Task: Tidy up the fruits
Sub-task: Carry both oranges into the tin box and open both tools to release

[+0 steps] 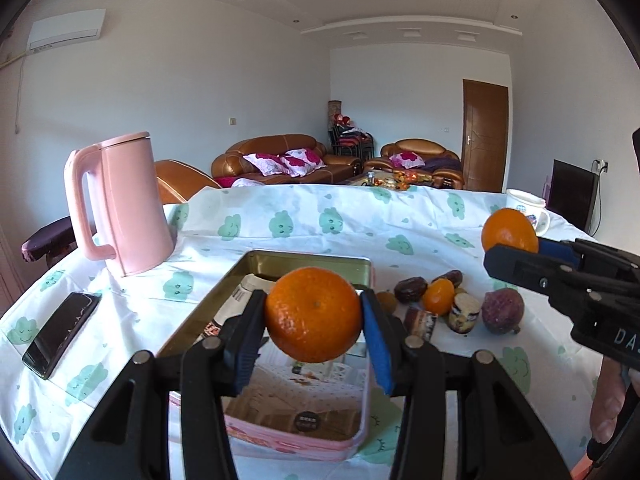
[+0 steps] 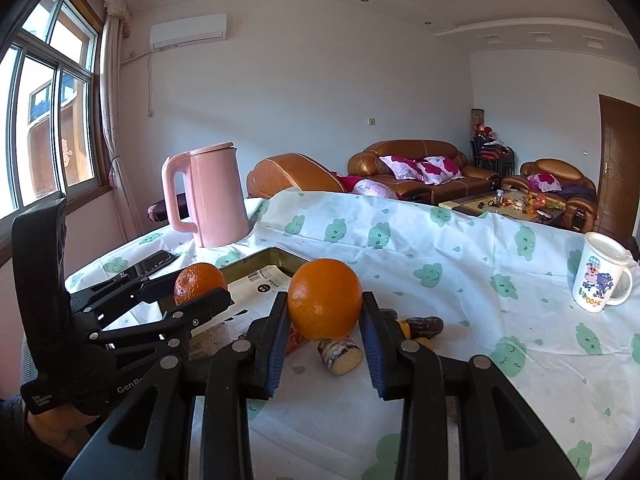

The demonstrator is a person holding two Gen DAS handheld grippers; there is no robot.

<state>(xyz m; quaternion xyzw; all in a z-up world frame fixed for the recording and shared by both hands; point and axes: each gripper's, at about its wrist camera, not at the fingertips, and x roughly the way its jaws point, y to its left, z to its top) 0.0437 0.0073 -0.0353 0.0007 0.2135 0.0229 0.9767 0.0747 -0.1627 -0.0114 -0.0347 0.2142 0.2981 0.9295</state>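
My left gripper (image 1: 314, 316) is shut on a mandarin orange (image 1: 314, 314) and holds it above the open gold tin tray (image 1: 308, 260), which has a paper sheet inside. My right gripper (image 2: 325, 316) is shut on a second orange (image 2: 325, 298), held above the table to the right of the tray (image 2: 280, 258). In the left wrist view the right gripper's orange (image 1: 509, 229) shows at the right. In the right wrist view the left gripper's orange (image 2: 200, 282) shows at the left, over the tray. A small kumquat (image 1: 439, 296), dates (image 1: 410, 289) and a purple passion fruit (image 1: 503, 310) lie right of the tray.
A pink kettle (image 1: 128, 204) stands at the back left of the table. A black phone (image 1: 62, 334) lies at the left. A white printed mug (image 2: 600, 274) stands at the right. A cut sweet-potato piece (image 2: 340, 354) and wrapped snacks (image 1: 420, 322) lie among the fruit.
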